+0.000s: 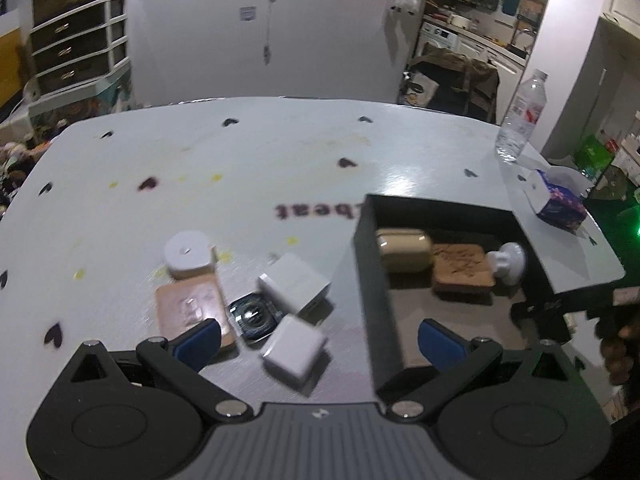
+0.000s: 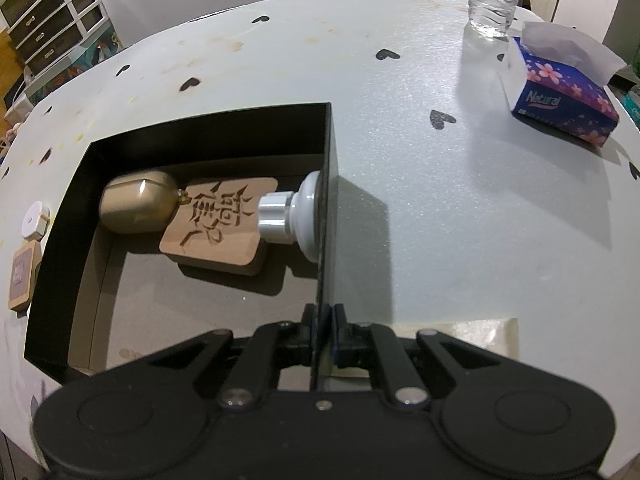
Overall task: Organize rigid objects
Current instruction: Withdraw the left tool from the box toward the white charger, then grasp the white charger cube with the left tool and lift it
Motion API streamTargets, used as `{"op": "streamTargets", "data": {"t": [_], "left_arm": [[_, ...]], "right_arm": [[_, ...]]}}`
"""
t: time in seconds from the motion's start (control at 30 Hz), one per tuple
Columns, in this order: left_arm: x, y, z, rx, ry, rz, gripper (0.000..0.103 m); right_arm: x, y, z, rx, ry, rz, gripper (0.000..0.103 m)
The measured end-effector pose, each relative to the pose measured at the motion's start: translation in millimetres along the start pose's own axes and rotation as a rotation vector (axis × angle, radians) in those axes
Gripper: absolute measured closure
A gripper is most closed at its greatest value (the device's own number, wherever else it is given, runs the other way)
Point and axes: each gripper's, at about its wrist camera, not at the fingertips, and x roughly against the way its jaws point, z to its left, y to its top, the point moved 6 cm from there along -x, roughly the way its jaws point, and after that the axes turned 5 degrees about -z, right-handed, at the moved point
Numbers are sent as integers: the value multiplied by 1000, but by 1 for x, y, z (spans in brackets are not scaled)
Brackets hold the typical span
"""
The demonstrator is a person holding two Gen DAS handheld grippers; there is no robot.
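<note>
Right claw [image 2: 322,330] pinching black box [image 2: 329,216] wall | left claw [image 1: 320,340] wide, empty

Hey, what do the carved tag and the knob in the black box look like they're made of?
Carved tag: probably light unfinished wood, matte tan face with dark cut-through character. Knob: apparently metal collar, bright banded glints, on a glossy white base, ceramic or plastic.

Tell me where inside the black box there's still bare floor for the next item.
The black box is crowded along its far wall: beige case, carved wooden tile and white knob sit in a row. The near half of its floor is bare, from the tile to the right gripper, clamped on the box's right wall.
</note>
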Motion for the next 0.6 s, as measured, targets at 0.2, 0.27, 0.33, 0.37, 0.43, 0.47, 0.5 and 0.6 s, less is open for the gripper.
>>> {"op": "streamTargets", "data": {"t": [0.2,0.27,0.33,0.37,0.43,0.47,0.5,0.6], "left_arm": [[-8,-15,16,-18,-18,-10,15],[-18,-20,19,-33,-36,17,21],[-28,-22,21,-47,-48,30,23],[-33,-22,21,-56,-56,35,23],[-43,-22,19,-79,-75,39,25],[-47,-22,17,-93,-84,40,26],[-52,-22,15,-109,-92,45,30],[-67,-25,11,-150,-84,76,37]], "right_arm": [[0,0,2,7,0,3,95],[0,0,2,10,-2,4,95],[0,0,3,14,-4,6,96],[0,0,3,16,-6,6,96],[0,0,4,18,-9,7,96],[-1,0,4,19,-10,8,96],[0,0,4,19,-12,8,96],[-1,0,4,19,-15,9,96]]}}
